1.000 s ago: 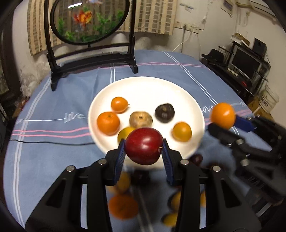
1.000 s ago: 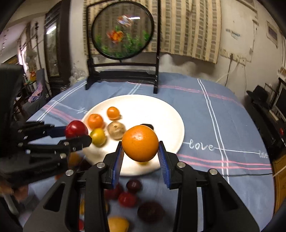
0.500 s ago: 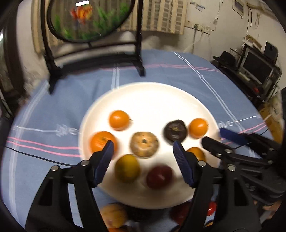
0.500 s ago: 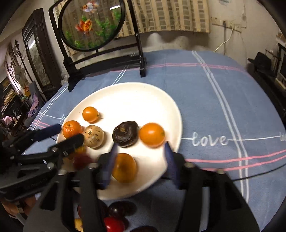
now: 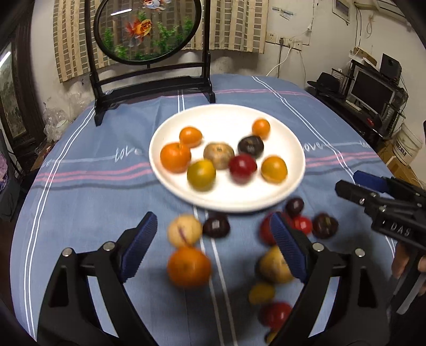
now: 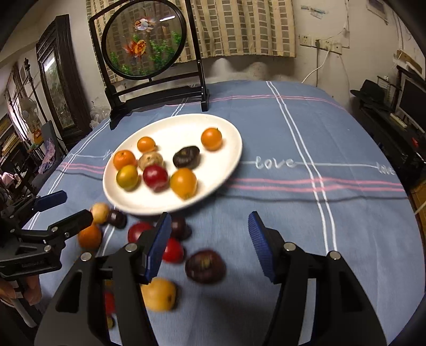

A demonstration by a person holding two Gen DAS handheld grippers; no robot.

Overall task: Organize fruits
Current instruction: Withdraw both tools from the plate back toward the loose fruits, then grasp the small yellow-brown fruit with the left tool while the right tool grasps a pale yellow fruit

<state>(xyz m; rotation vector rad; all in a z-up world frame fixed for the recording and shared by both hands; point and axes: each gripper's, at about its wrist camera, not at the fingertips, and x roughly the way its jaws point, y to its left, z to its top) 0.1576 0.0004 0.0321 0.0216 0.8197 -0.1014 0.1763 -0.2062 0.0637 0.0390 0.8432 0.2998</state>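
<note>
Blue striped tablecloth (image 5: 87, 191) under a white plate (image 5: 226, 197) bearing eight fruits, red apple (image 5: 242, 167) among them; more fruit loose on the cloth just in front. Left gripper (image 5: 213, 247) empty, jaws spreading wide above that loose fruit. Right gripper (image 6: 207, 244) empty too, jaws apart over bare cloth.

My round worktop wears a blue cloth with white and pink stripes (image 5: 106, 191). Behind it stands a black-framed round goldfish screen (image 5: 147, 29), against beige checked curtains (image 5: 237, 24) and a stained white wall (image 6: 332, 24). A dark monitor (image 5: 371, 91) sits at my right.
</note>
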